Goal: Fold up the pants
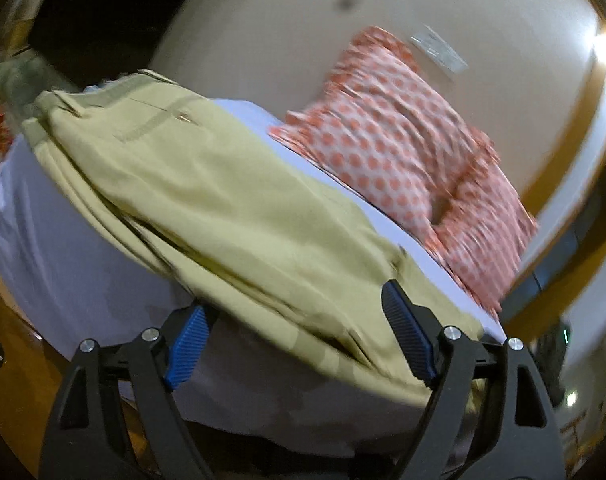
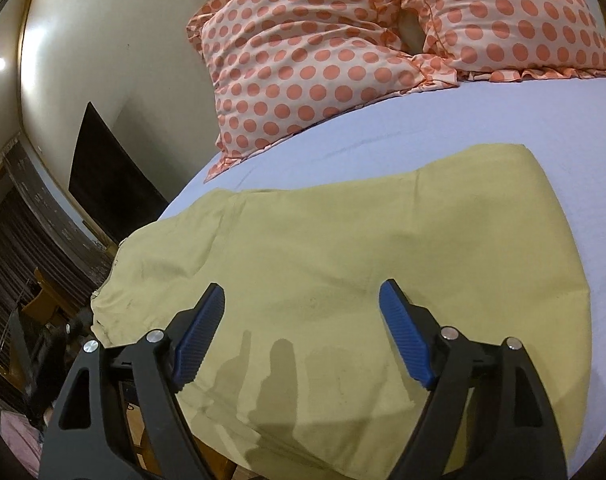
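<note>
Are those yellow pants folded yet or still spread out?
Partly folded: the pants lie lengthwise on the bed with stacked layers along one edge. Both grippers are open.

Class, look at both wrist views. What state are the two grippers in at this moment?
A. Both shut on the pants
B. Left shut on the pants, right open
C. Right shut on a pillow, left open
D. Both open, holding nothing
D: the left gripper and right gripper both show blue pads spread wide over the khaki pants, with no cloth pinched.
</note>
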